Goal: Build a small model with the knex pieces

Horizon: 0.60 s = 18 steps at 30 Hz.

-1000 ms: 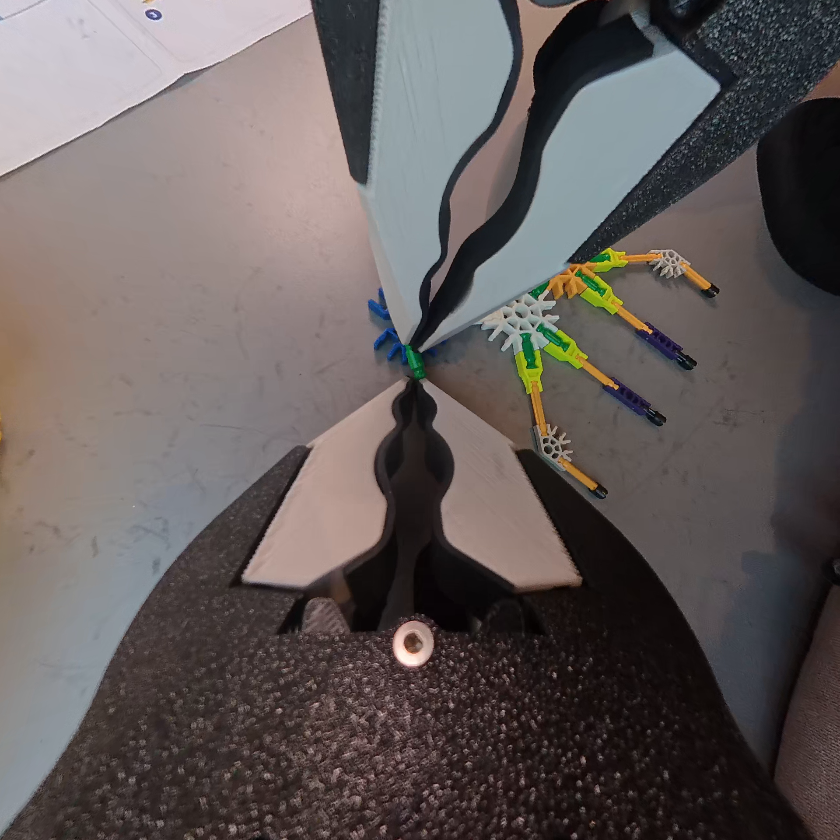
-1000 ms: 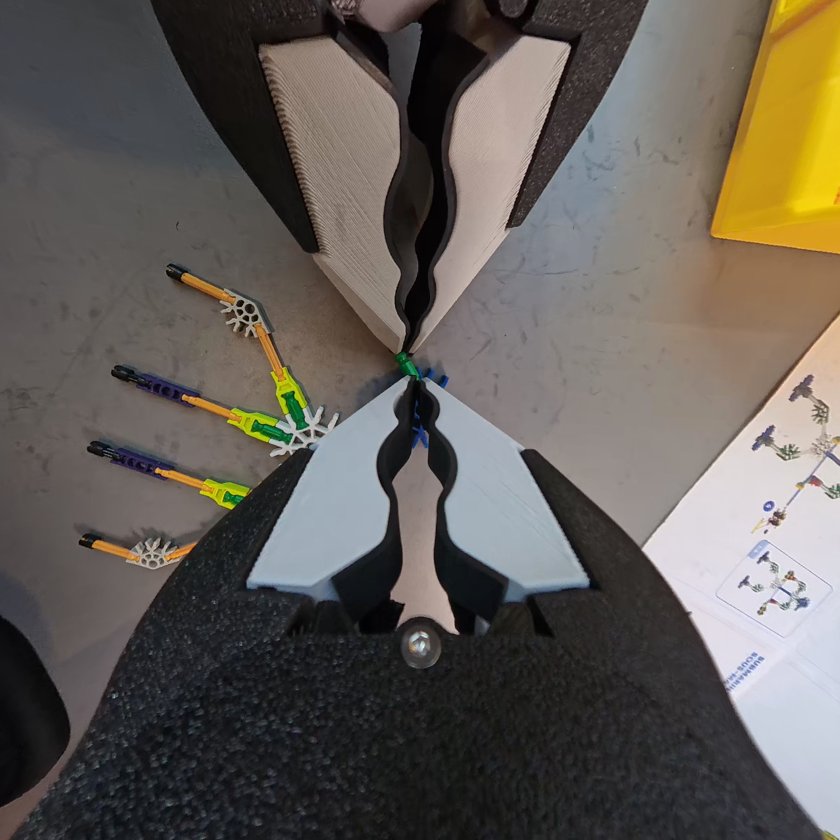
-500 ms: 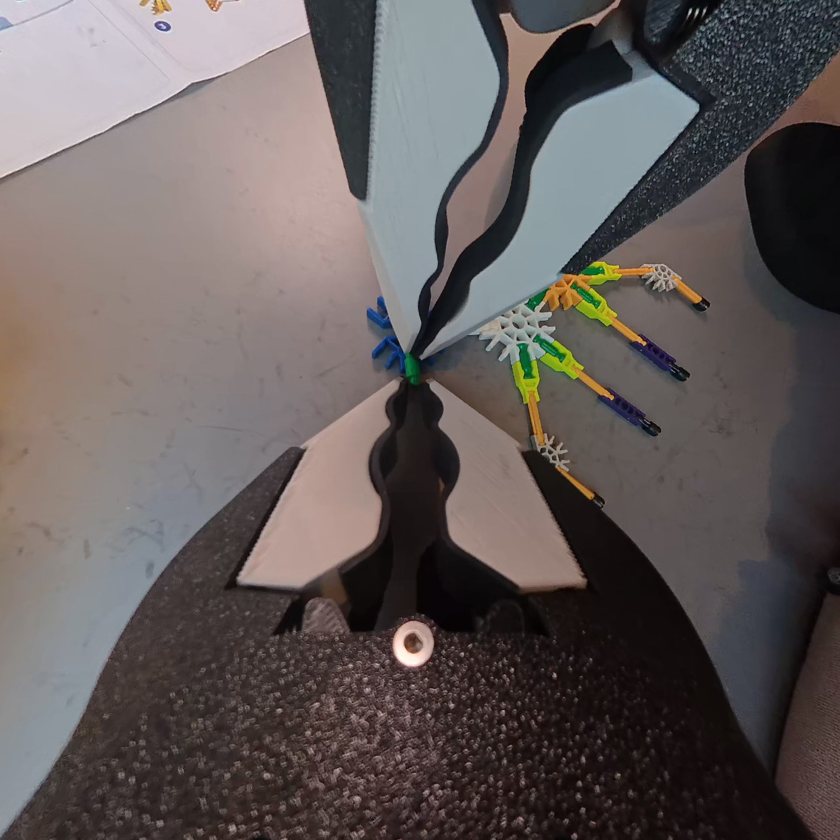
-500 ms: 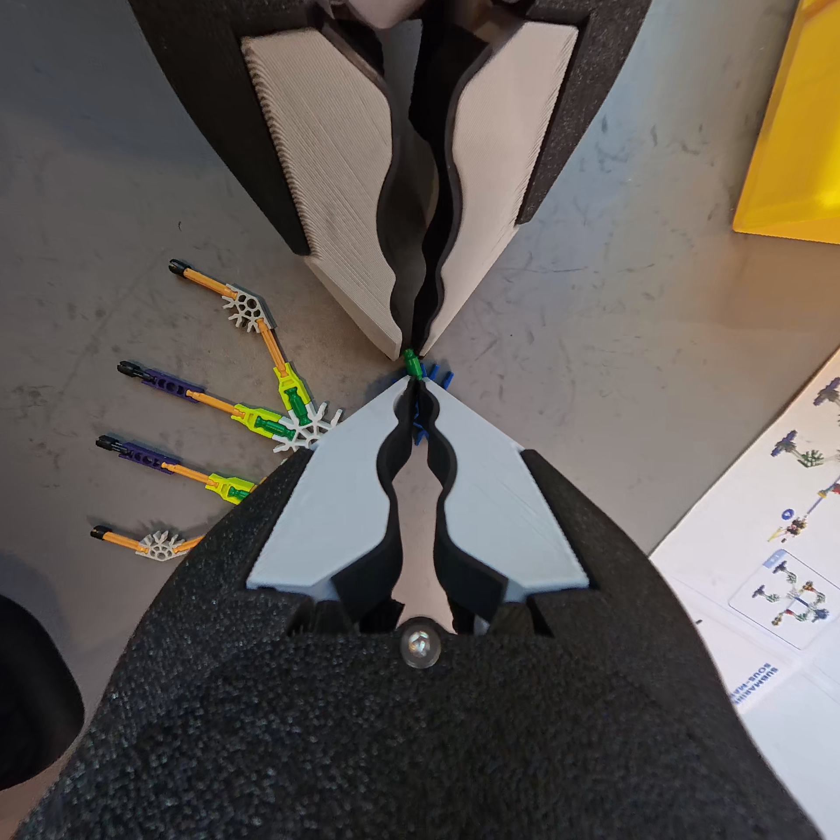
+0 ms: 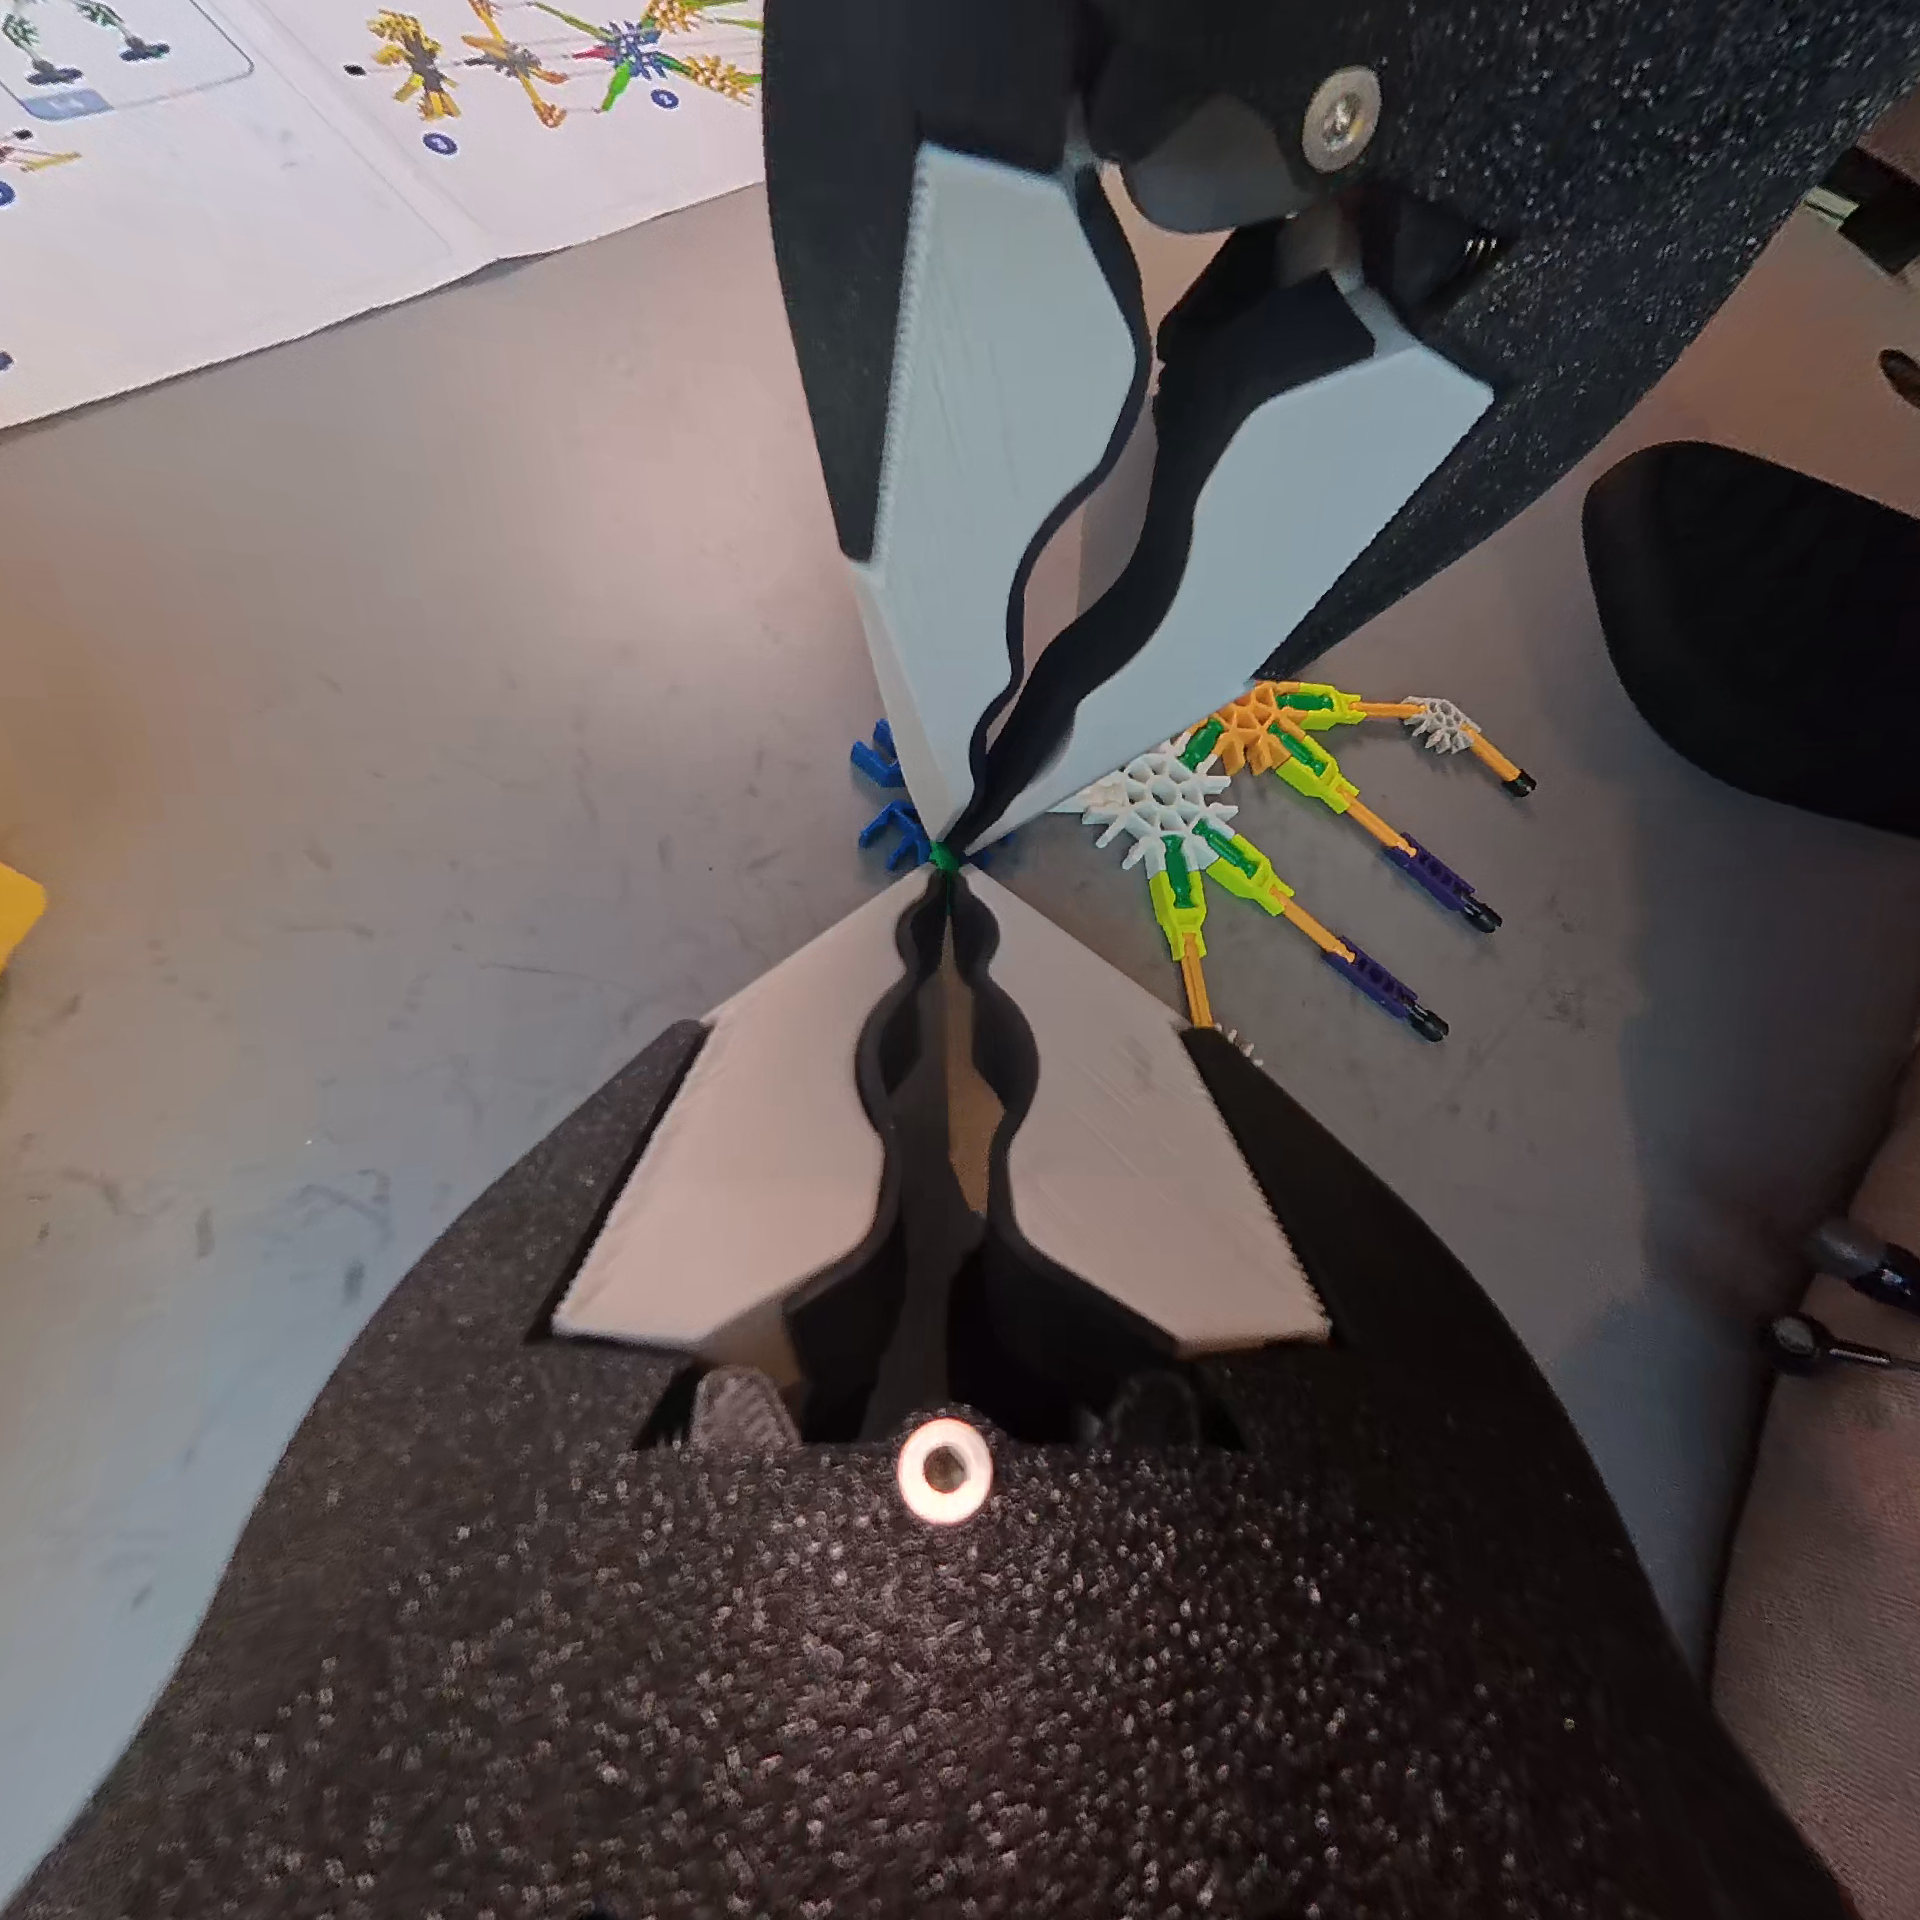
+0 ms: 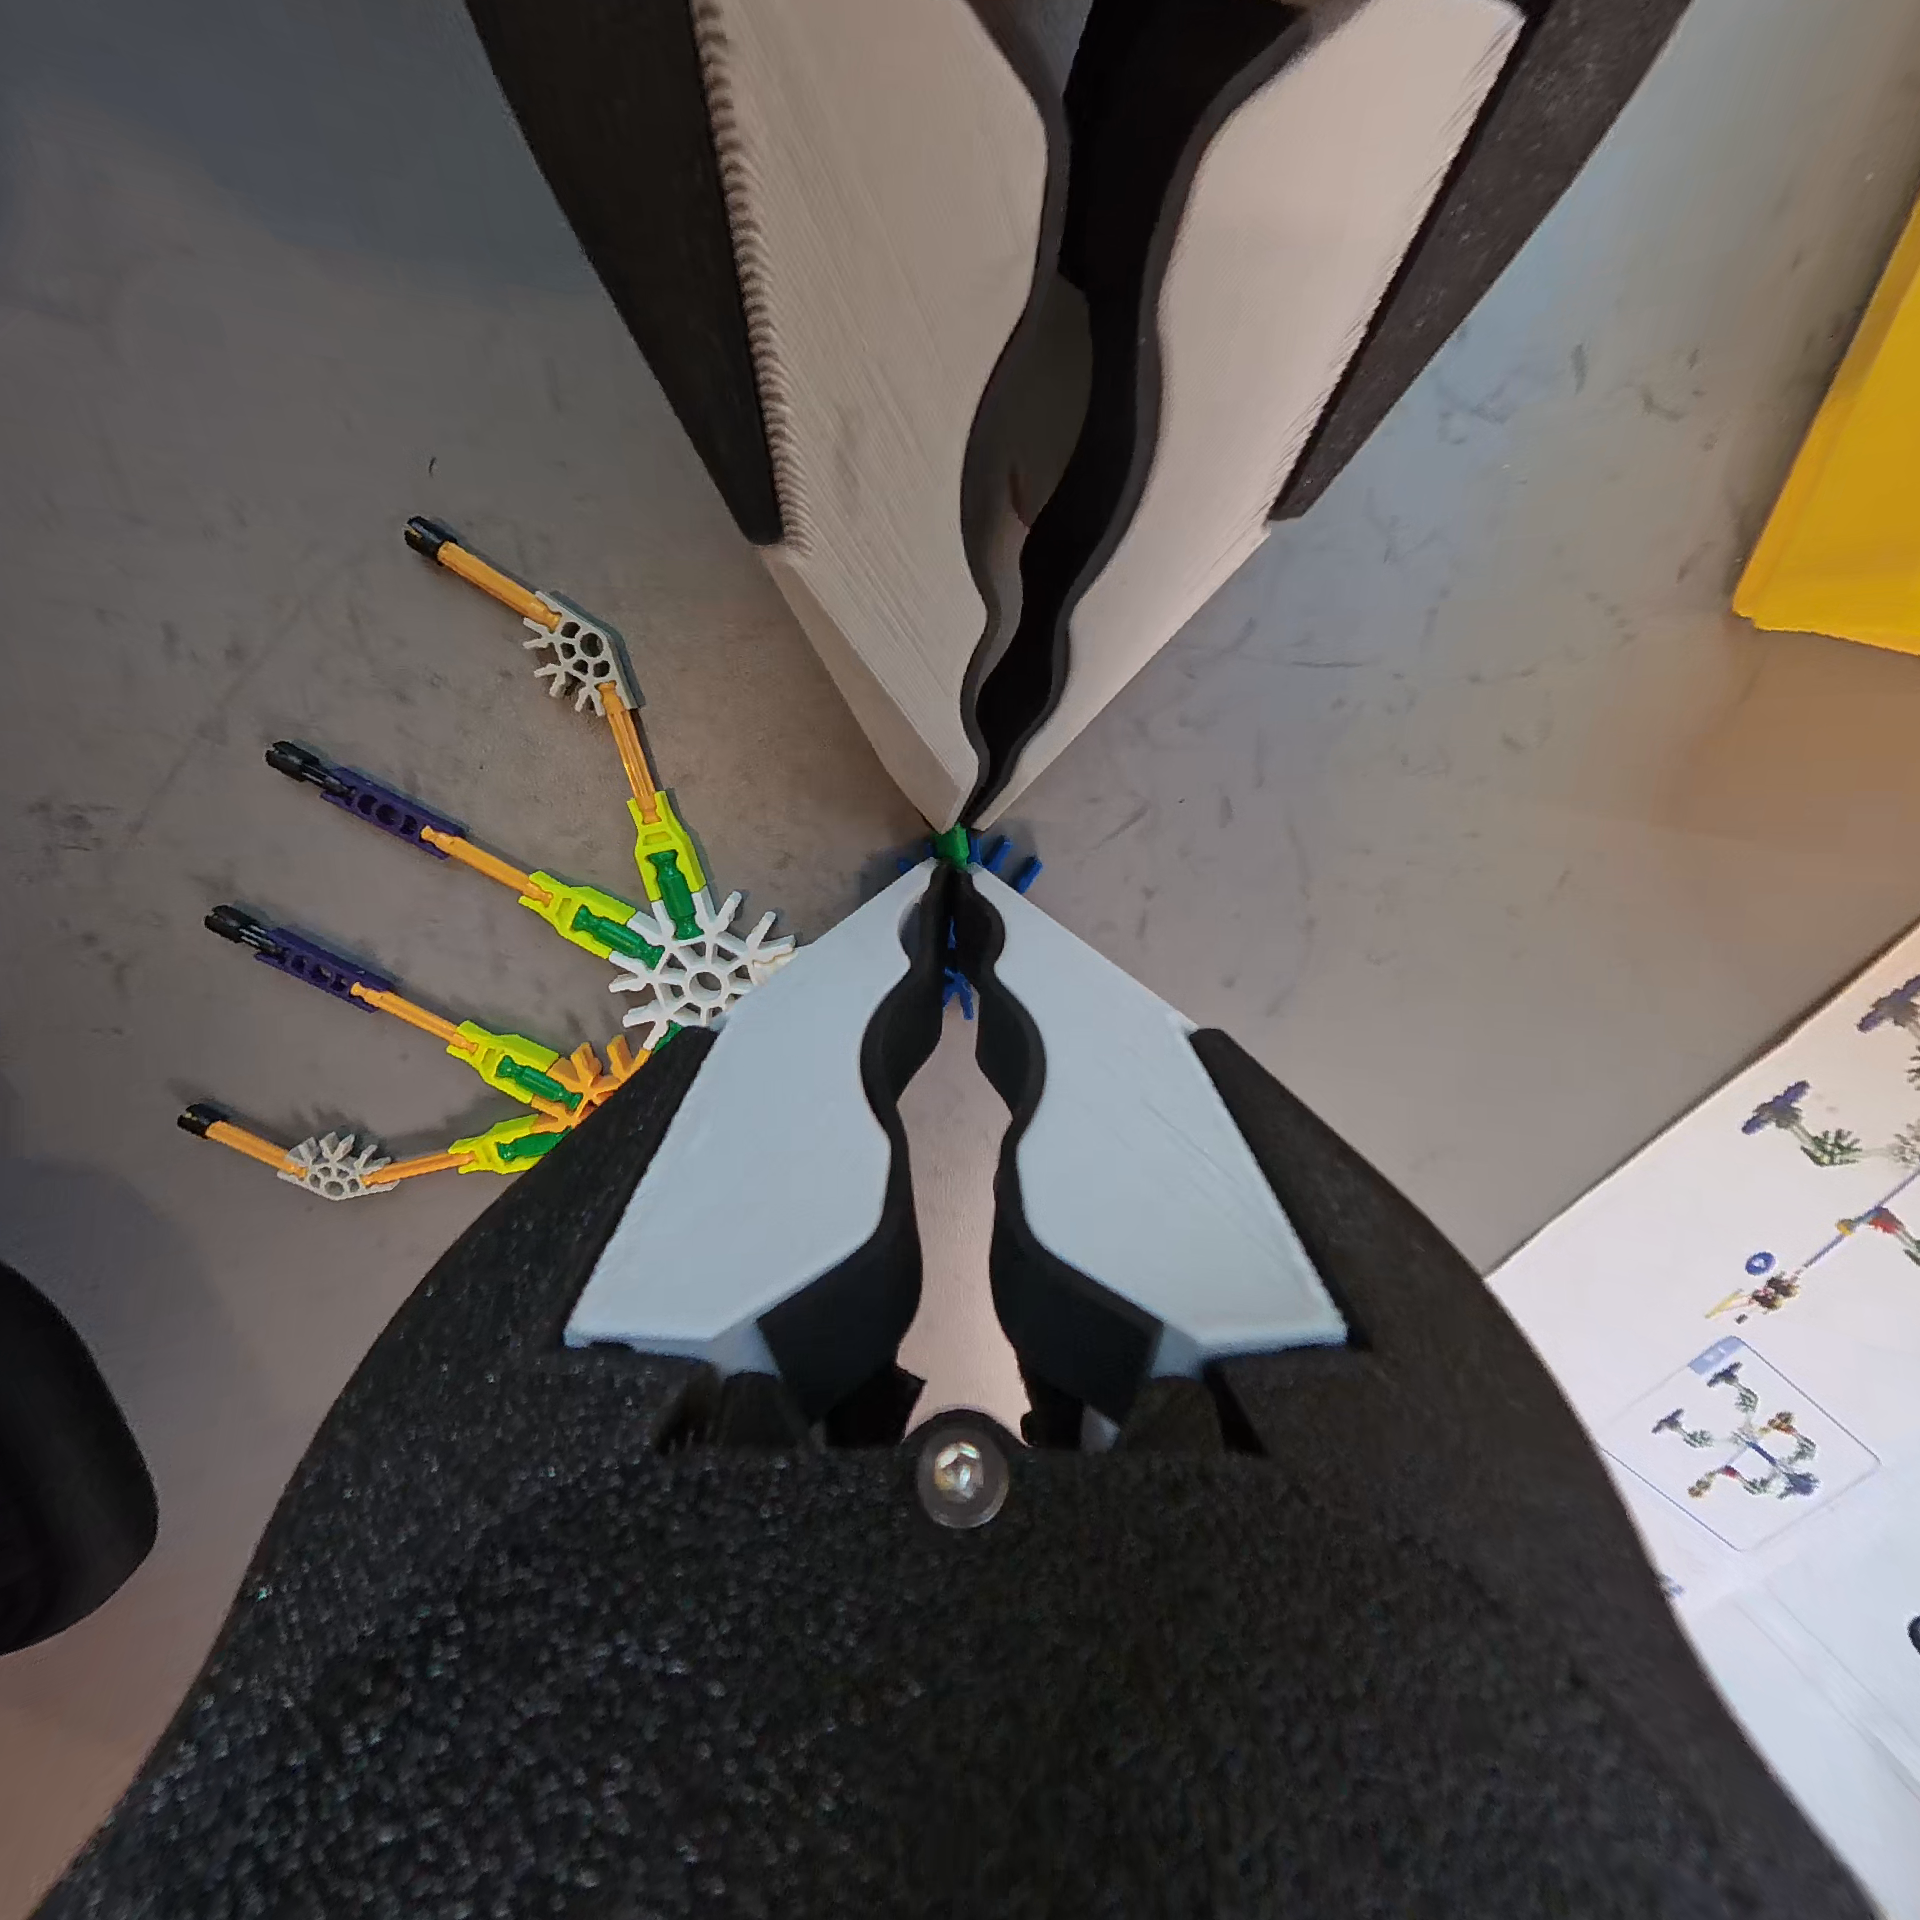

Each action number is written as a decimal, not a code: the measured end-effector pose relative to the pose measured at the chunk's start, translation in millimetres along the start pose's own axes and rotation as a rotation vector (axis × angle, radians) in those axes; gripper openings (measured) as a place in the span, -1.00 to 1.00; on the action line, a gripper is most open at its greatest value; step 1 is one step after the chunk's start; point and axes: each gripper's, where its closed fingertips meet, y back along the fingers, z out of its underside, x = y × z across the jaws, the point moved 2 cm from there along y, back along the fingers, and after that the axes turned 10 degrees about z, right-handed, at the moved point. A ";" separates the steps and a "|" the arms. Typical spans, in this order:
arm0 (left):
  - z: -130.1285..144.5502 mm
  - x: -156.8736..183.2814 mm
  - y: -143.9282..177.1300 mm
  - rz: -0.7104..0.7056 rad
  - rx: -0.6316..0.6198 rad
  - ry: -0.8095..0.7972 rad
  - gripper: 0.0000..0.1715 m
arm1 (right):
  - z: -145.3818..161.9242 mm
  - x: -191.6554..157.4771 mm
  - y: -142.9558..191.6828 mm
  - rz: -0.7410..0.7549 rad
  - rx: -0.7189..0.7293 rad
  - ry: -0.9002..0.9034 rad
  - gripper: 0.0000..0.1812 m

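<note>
The left gripper [image 5: 943, 883] and the right gripper [image 6: 948, 883] meet tip to tip just above the grey table [image 5: 416, 727]. The left one's jaws are clenched on a short green rod [image 5: 943, 858], of which only a stub shows between the 2 sets of tips. The right one's jaws are pinched at their tips on a blue connector [image 6: 956, 987], whose prongs stick out beside and under them (seen in the left wrist view as blue clips at the far gripper's tip). The green rod touches the blue connector, or sits partly in it; whether it is fully seated cannot be told, since the joint is hidden by the tips.

Just beside the grippers lies a built assembly [image 6: 582, 935]: a white snowflake hub and an orange one, with 4 arms of yellow-green, orange and purple parts fanning out. It lies flat and is not held by either gripper. An instruction sheet [image 6: 1714, 1455] lies near one edge, and a yellow box [image 6: 1849, 499] stands well apart.

As a judgement, the fan is built, and the rod-and-connector pair stands apart from it.
</note>
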 end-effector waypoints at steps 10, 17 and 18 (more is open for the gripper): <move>2.3 -1.6 -6.1 -0.027 -0.028 -0.020 -1.00 | -0.4 -1.4 -0.8 0.017 0.035 -0.048 -1.00; -2.0 -0.4 10.4 -0.012 -0.018 -0.038 -0.92 | 8.7 -1.9 24.5 0.170 0.216 -0.277 -0.82; -1.2 -0.8 13.3 -0.007 -0.033 -0.039 -0.88 | 14.2 -5.7 30.3 0.197 0.238 -0.337 -0.77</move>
